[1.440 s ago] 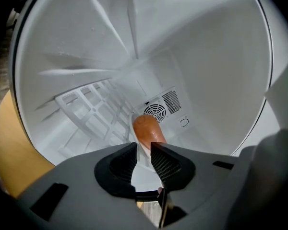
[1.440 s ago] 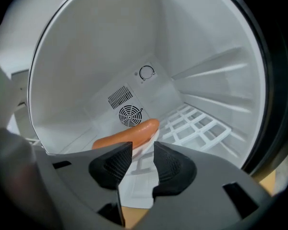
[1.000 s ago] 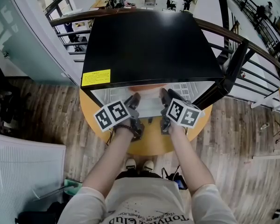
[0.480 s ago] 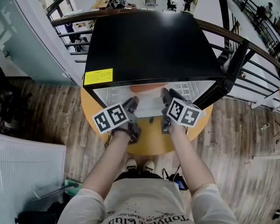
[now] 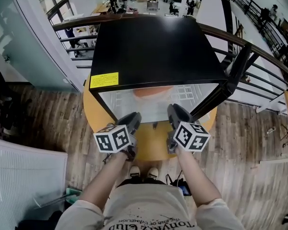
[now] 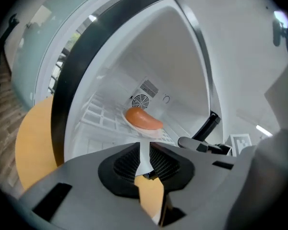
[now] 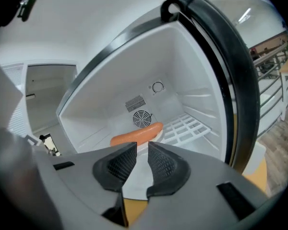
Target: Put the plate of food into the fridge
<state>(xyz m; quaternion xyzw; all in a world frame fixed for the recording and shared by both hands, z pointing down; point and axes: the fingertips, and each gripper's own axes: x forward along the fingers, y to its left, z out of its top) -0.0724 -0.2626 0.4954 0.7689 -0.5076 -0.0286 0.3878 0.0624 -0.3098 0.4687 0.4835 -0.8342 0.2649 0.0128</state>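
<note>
An orange sausage (image 6: 143,120) lies on a white plate (image 6: 152,132) on the wire shelf deep inside the open black fridge (image 5: 153,47); from above it shows only as an orange patch (image 5: 152,91). My left gripper (image 5: 129,119) and right gripper (image 5: 175,111) hover side by side over the table in front of the opening, well short of the plate. In the left gripper view the jaws (image 6: 145,152) stand a narrow gap apart with nothing in it. The right gripper's jaws (image 7: 142,155) have just been closing and hold nothing; the sausage (image 7: 136,134) lies beyond them.
The fridge sits on a round wooden table (image 5: 151,145). Its door (image 5: 218,87) swings open to the right beside a dark railing (image 5: 259,47). A fan vent (image 7: 142,119) marks the fridge's back wall. Wood floor surrounds the table, and my shoes (image 5: 143,170) stand at its near edge.
Both grippers have drawn back from the fridge opening toward me. The left gripper has rolled, so its marker cube faces more squarely upward. The sausage and plate stay inside.
</note>
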